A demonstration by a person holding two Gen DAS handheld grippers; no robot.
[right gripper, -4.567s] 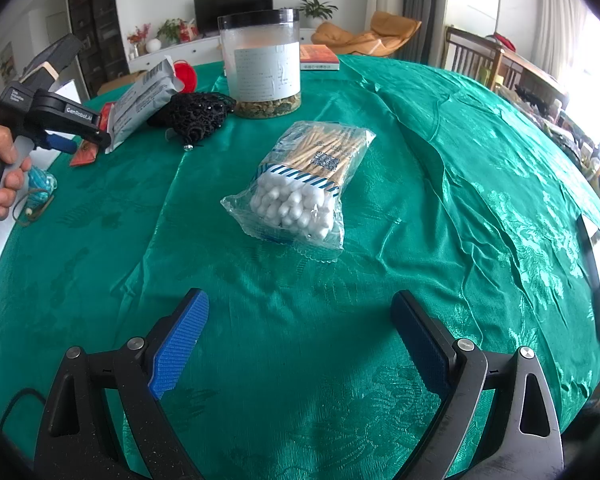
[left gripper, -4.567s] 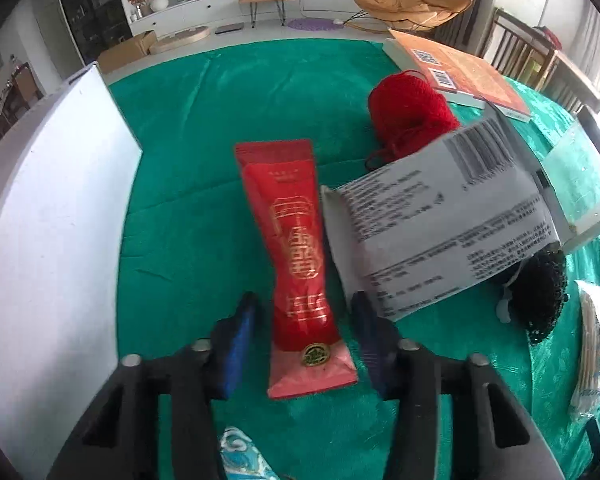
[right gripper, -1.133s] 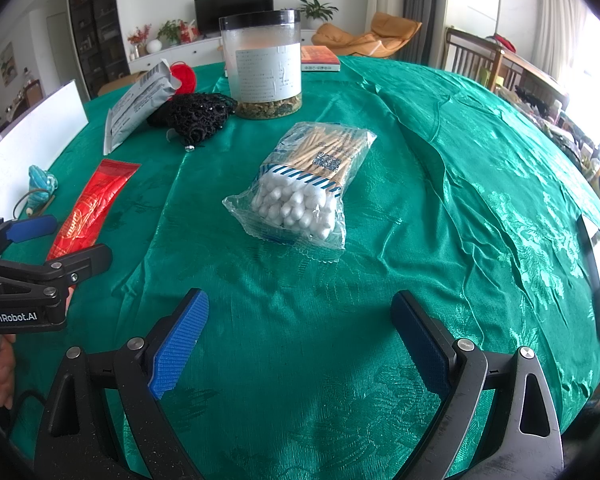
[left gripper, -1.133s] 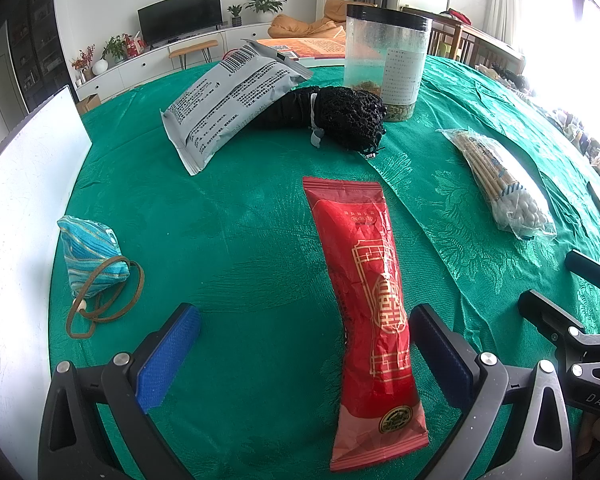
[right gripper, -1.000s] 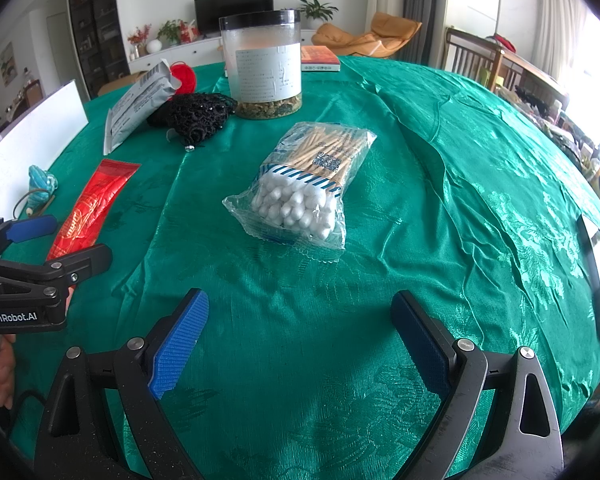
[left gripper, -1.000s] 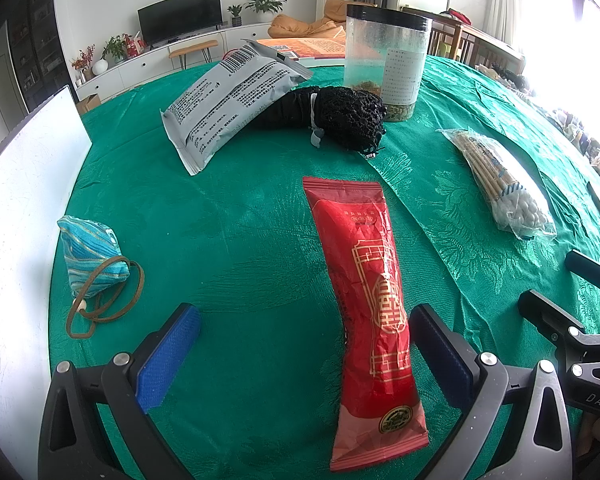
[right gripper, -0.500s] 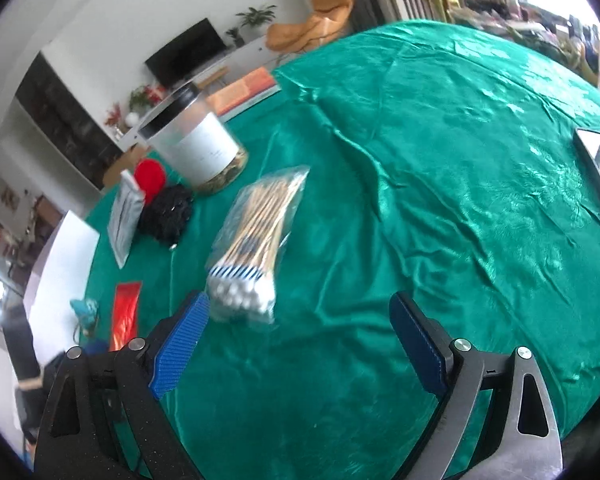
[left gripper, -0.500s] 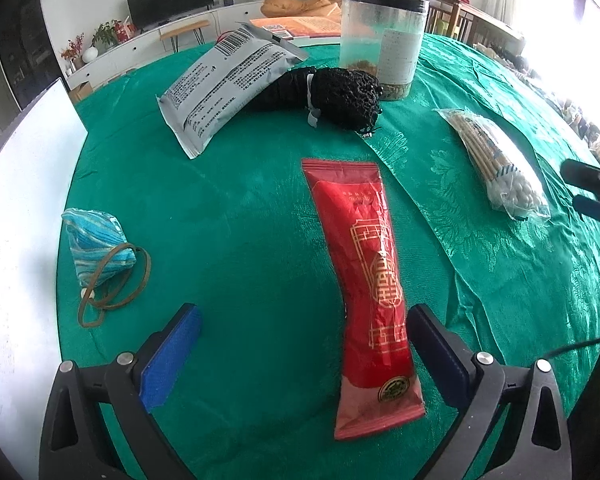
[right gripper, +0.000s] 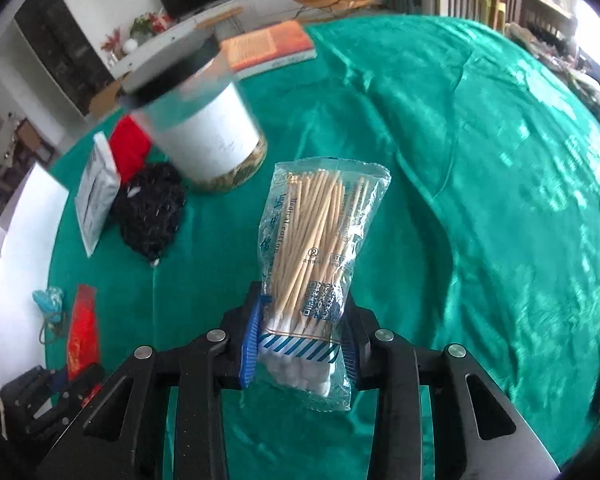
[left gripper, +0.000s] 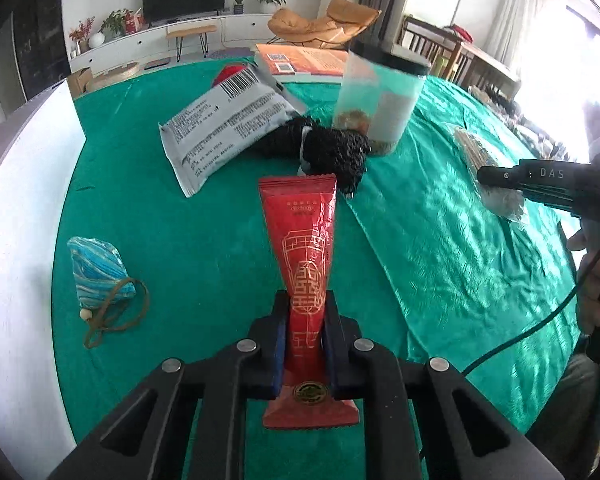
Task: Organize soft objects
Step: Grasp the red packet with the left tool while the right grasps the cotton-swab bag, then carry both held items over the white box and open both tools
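Left tool [left gripper: 305, 322]: closed tight on the red packet [left gripper: 306, 256], which is pinched near its bottom end and sticks out in front over the desk [left gripper: 204, 240].
Right tool [right gripper: 300, 330]: its jaws are closing, and the bag of cotton swabs [right gripper: 320, 248] is squeezed between the blue pads [right gripper: 250, 344].
Other soft things: a blue pouch [left gripper: 98, 270], a black net bundle [left gripper: 334, 152] and a grey packet [left gripper: 228, 124] are left lying on the green cloth.
Jar [right gripper: 206, 132]: stood just behind the black net bundle.

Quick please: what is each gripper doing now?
Left gripper: shut on the long red foil packet.
Right gripper: closing on the clear plastic bag of cotton swabs.
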